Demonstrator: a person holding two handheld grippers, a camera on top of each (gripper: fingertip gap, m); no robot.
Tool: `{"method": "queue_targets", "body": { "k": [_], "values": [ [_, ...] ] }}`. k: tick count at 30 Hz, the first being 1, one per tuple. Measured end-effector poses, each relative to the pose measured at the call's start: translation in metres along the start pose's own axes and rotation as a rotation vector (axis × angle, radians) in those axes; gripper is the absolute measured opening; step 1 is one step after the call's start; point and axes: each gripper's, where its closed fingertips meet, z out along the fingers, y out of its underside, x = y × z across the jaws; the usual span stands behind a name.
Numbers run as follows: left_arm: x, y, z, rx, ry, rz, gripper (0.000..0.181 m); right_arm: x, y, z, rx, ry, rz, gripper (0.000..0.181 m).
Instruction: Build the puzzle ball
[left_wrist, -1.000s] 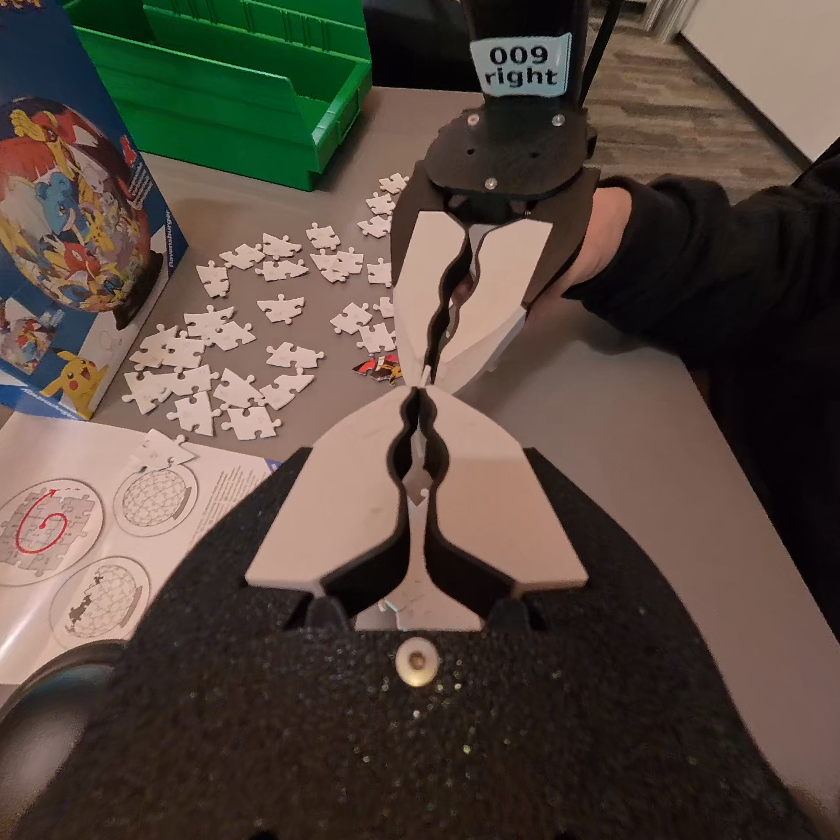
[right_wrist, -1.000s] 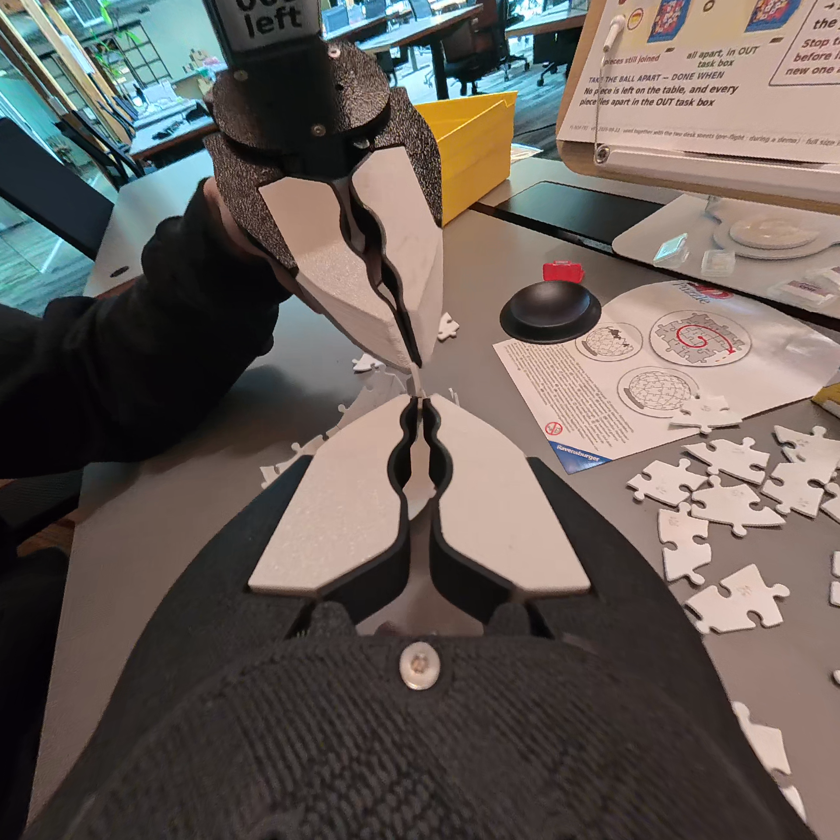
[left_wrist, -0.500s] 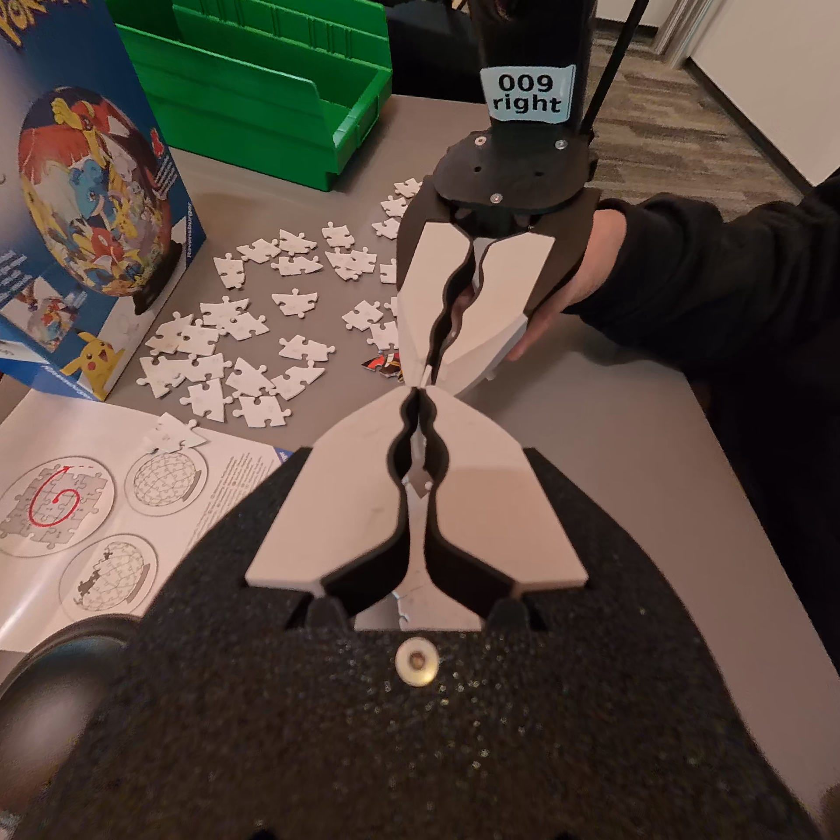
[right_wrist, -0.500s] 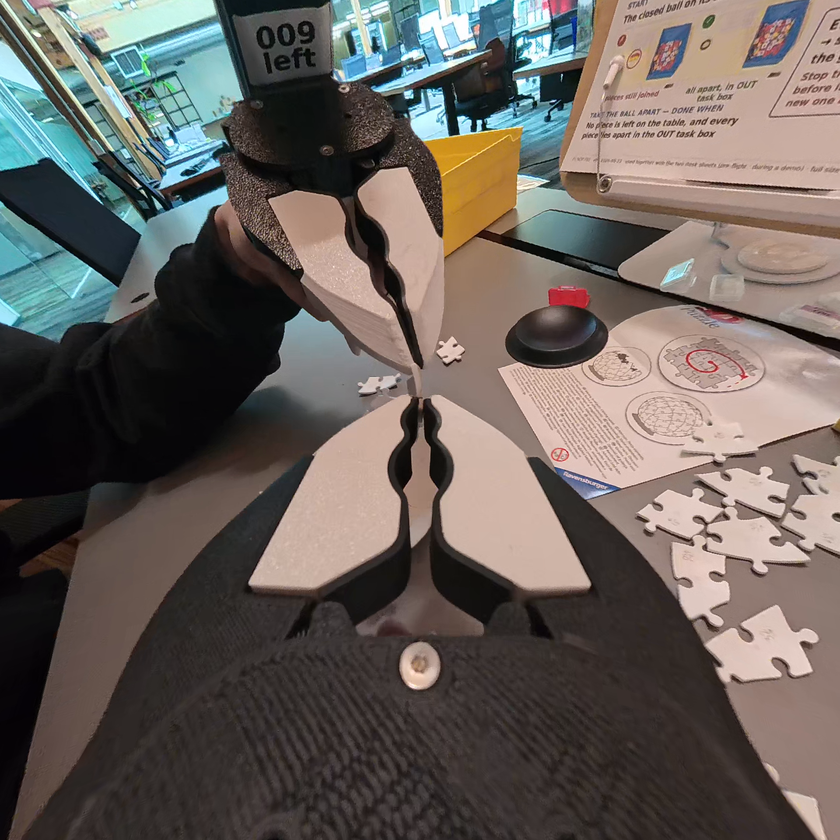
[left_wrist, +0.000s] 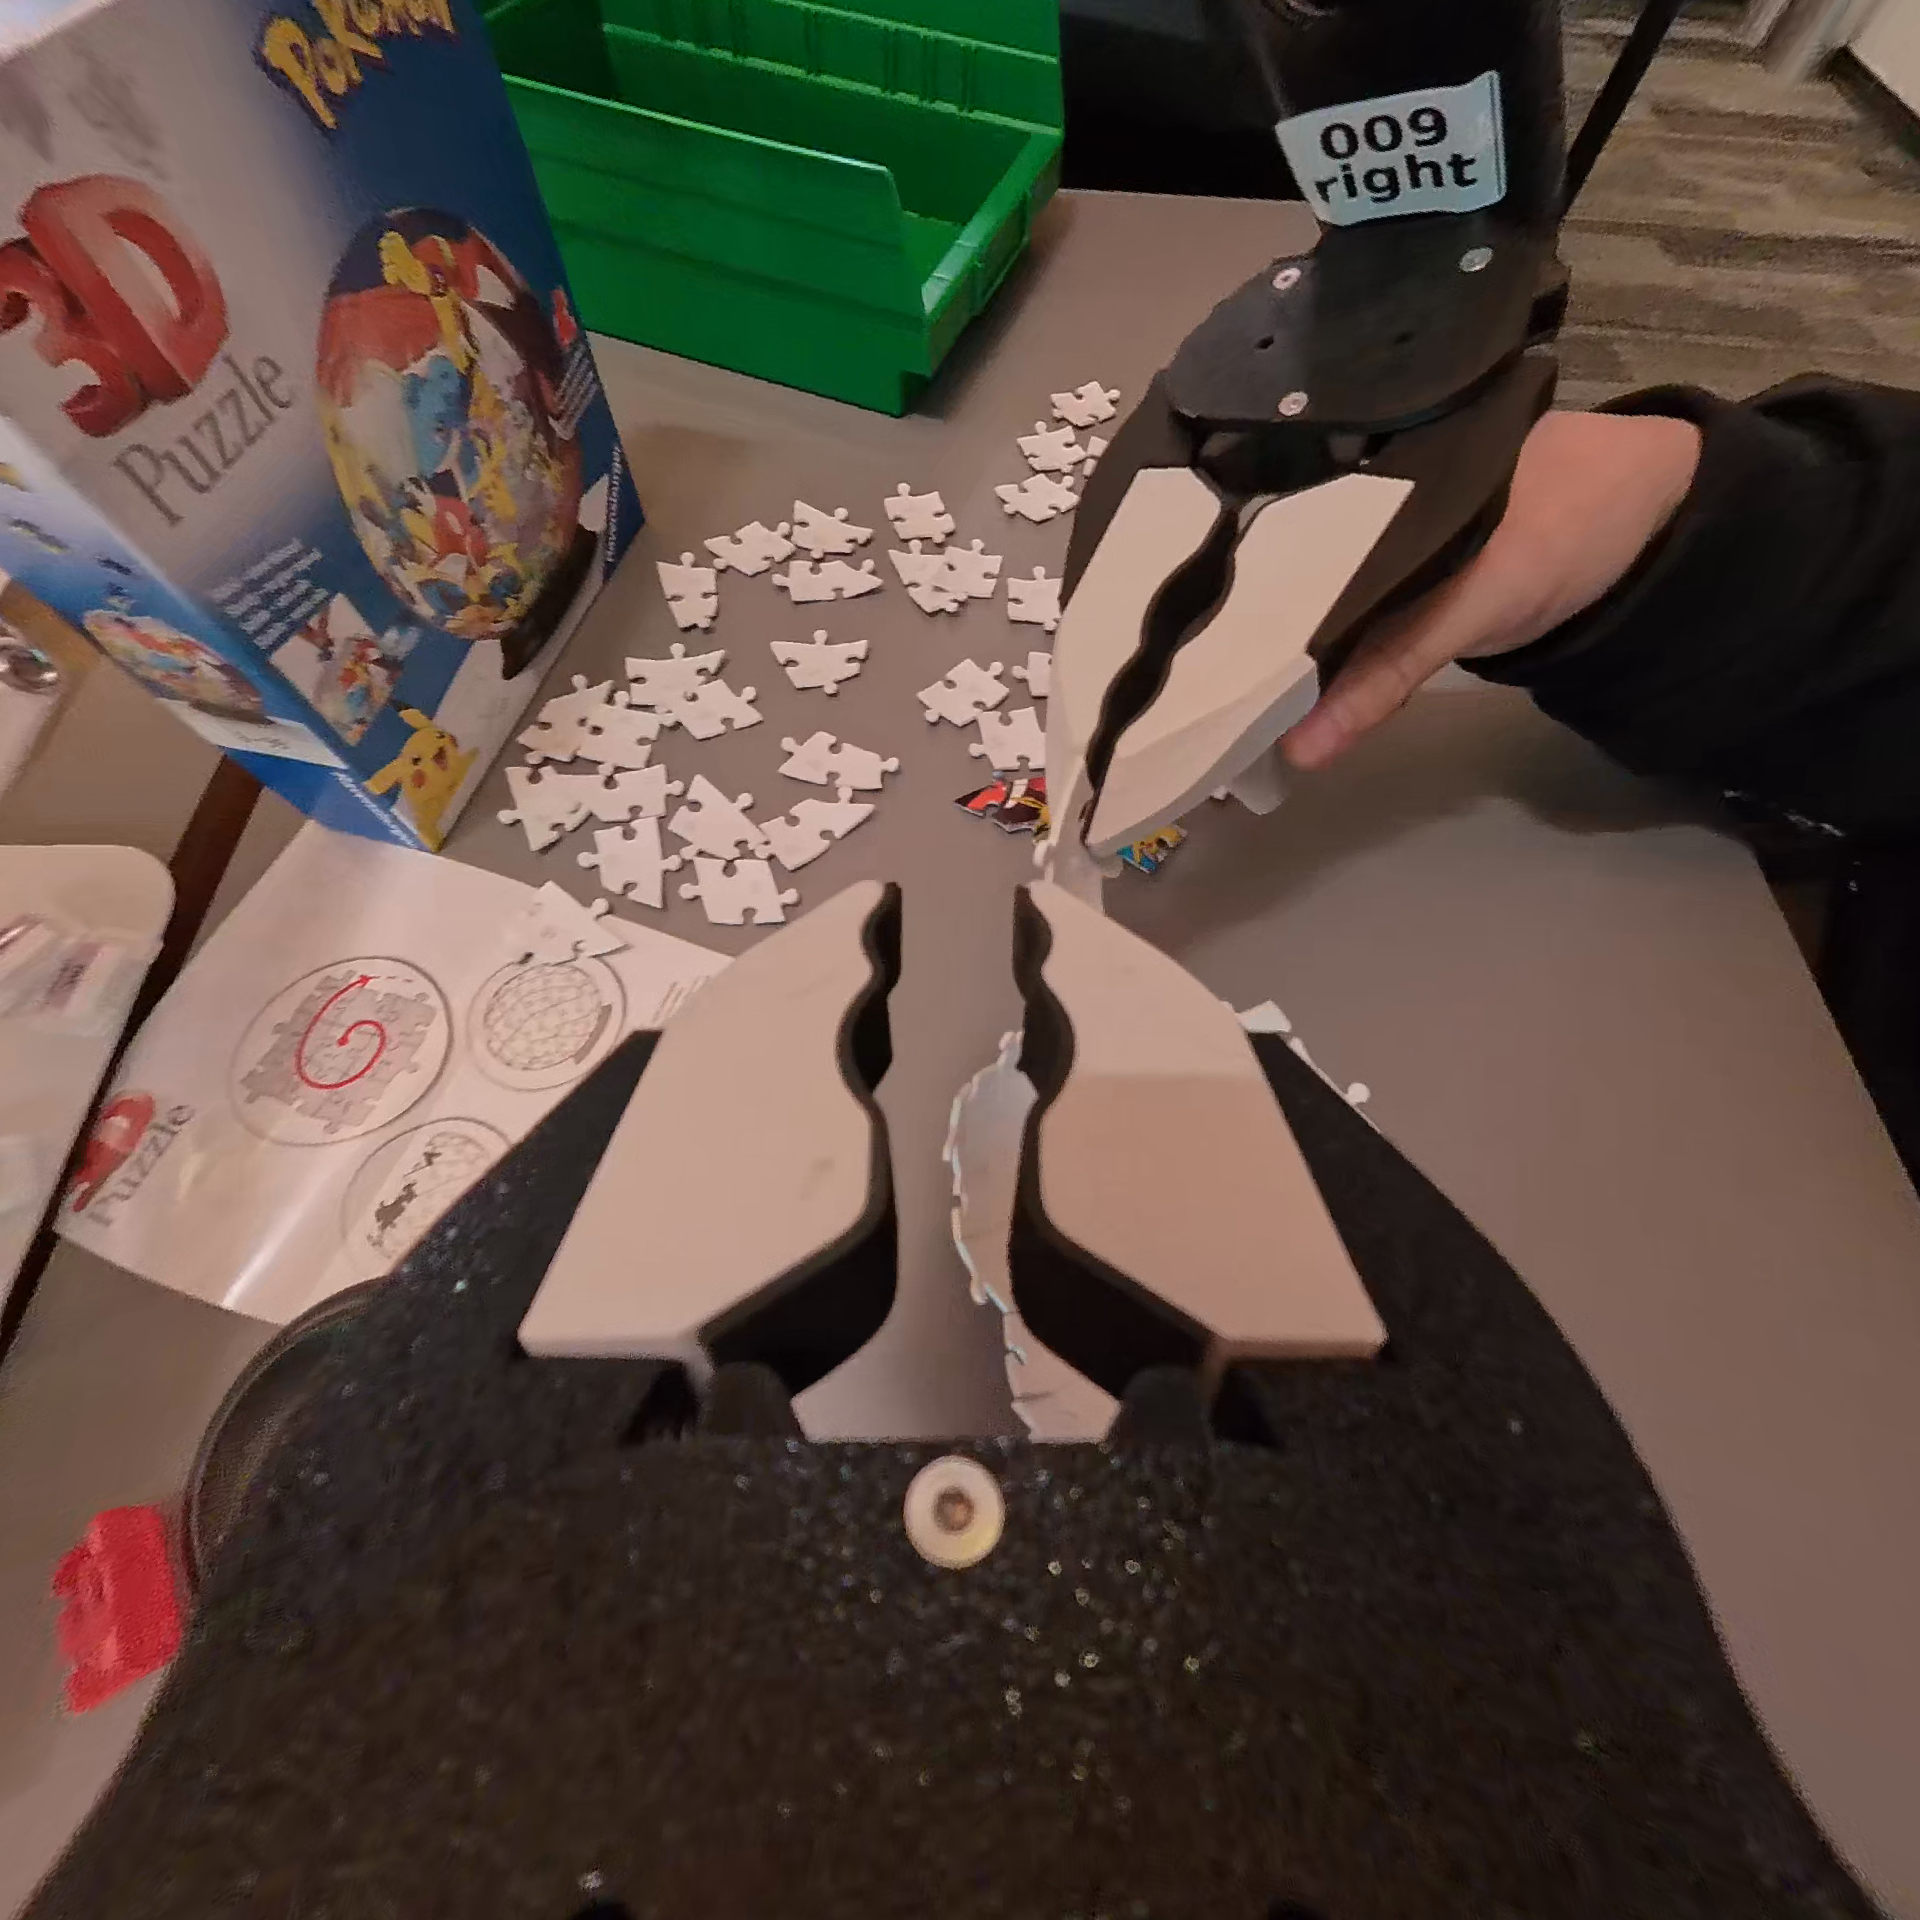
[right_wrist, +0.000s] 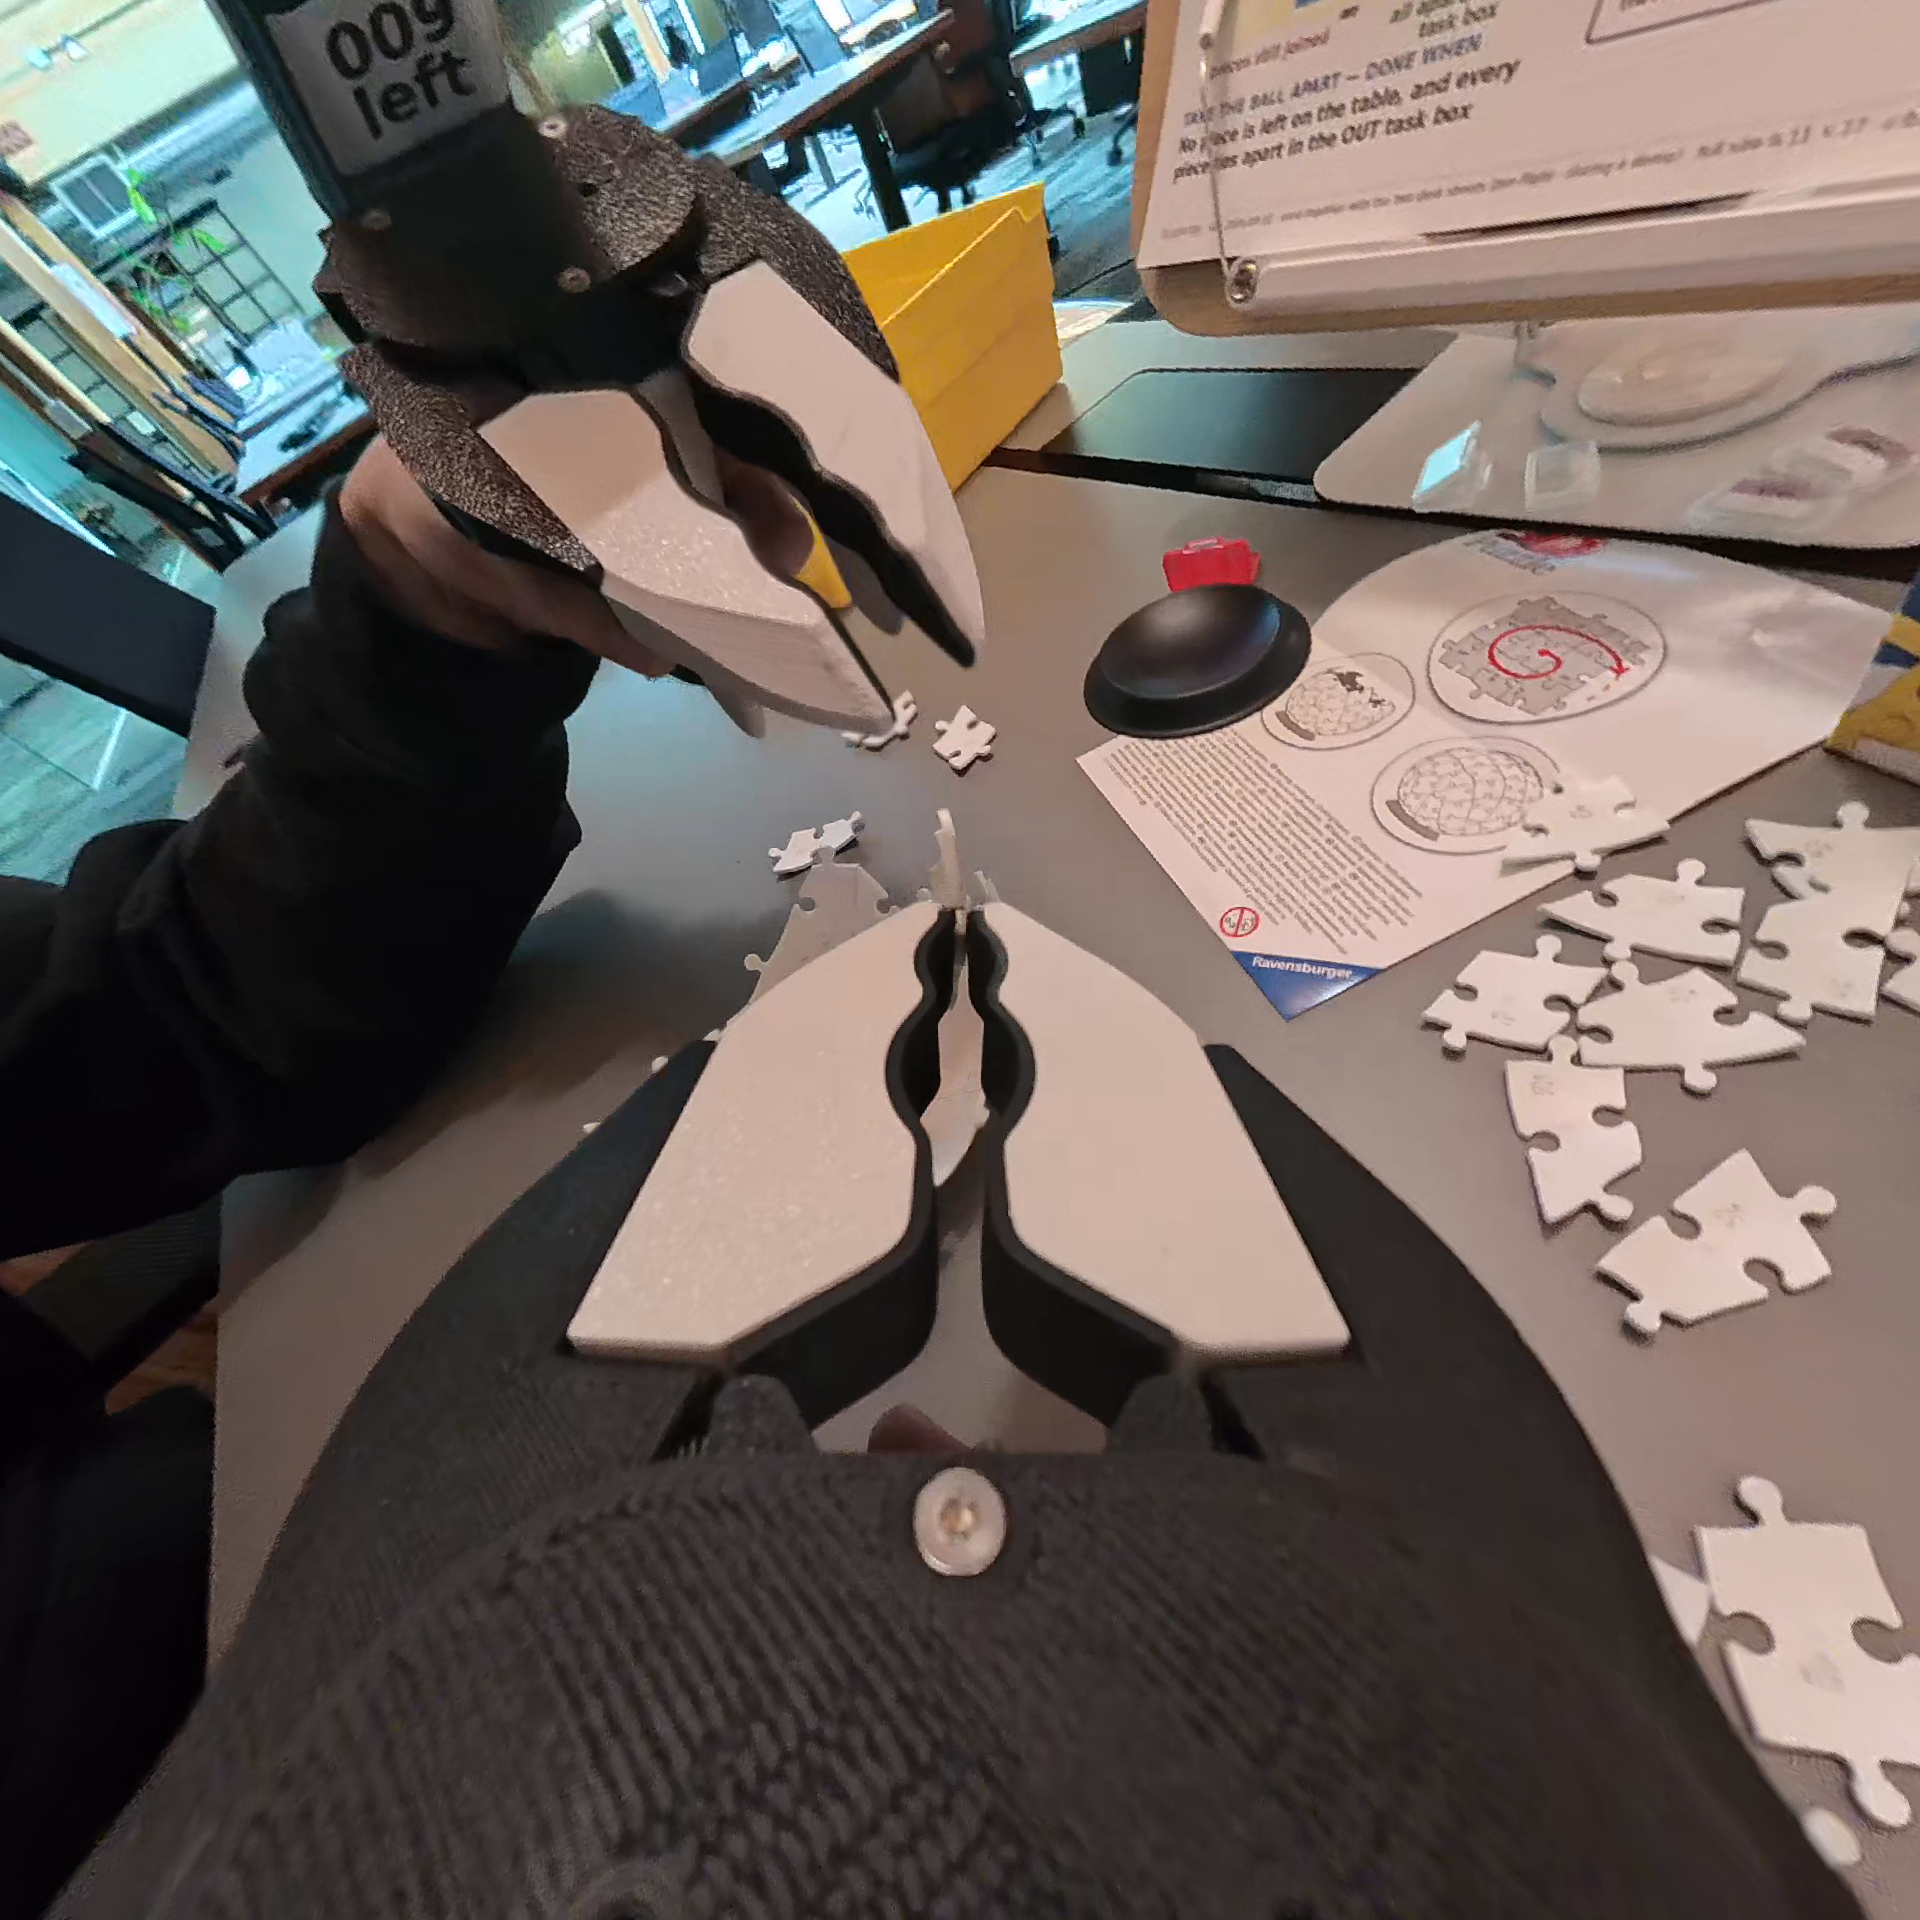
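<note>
My left gripper (left_wrist: 956, 904) is open, and a strip of joined white puzzle pieces (left_wrist: 982, 1174) lies loose along the inside of its right finger. It also shows in the right wrist view (right_wrist: 928, 686), raised above the table, jaws apart, with a yellow sliver between them. My right gripper (right_wrist: 958, 909) is shut on a white puzzle piece (right_wrist: 945, 852) that sticks out past its tips. In the left wrist view the right gripper (left_wrist: 1070, 831) hangs tip-down just beyond my left fingers. Several loose white pieces (left_wrist: 727, 727) lie spread on the grey table (left_wrist: 1507, 1039).
The puzzle box (left_wrist: 312, 416) and a green bin (left_wrist: 790, 187) stand at the far left. An instruction sheet (right_wrist: 1507, 748), black stand (right_wrist: 1195, 655), red item (right_wrist: 1210, 566), yellow bin (right_wrist: 956, 312) and propped board (right_wrist: 1558, 156) lie ahead. More pieces (right_wrist: 1662, 997) lie to the right. Across from one pair of fingers to the other is roughly 4 centimeters.
The two grippers were tip to tip, both shut. My left gripper has opened and drawn away from the right one. The right gripper stays shut on its piece.
</note>
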Motion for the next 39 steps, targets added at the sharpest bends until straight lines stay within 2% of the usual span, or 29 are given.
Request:
{"method": "queue_targets", "body": {
  "k": [9,17,20,23,27,33,39],
  "values": [
    [-0.01,0.01,-0.003,-0.013,-0.033,0.014,0.039,0.005,0.018,-0.002,-0.119,0.075,0.042,0.002],
    [-0.011,0.06,-0.002,-0.267,0.094,0.013,0.05,-0.012,0.042,0.011,-0.264,0.019,0.15,0.002],
    [-0.011,0.071,0.004,-0.323,0.176,0.001,0.054,-0.004,0.042,0.012,-0.291,0.059,0.167,0.002],
    [-0.006,0.076,0.015,-0.314,0.301,0.007,0.056,-0.003,0.046,0.016,-0.301,0.043,0.219,0.002],
    [0.006,0.072,0.023,-0.263,0.459,-0.072,0.055,-0.002,0.053,0.02,-0.328,0.053,0.231,0.002],
    [0.006,0.086,0.034,-0.296,0.486,-0.01,0.05,-0.001,0.065,0.026,-0.394,0.081,0.232,0.002],
    [0.009,0.077,0.038,-0.269,0.543,-0.007,0.049,0.005,0.067,0.022,-0.409,0.145,0.236,0.002]
  ]
}}
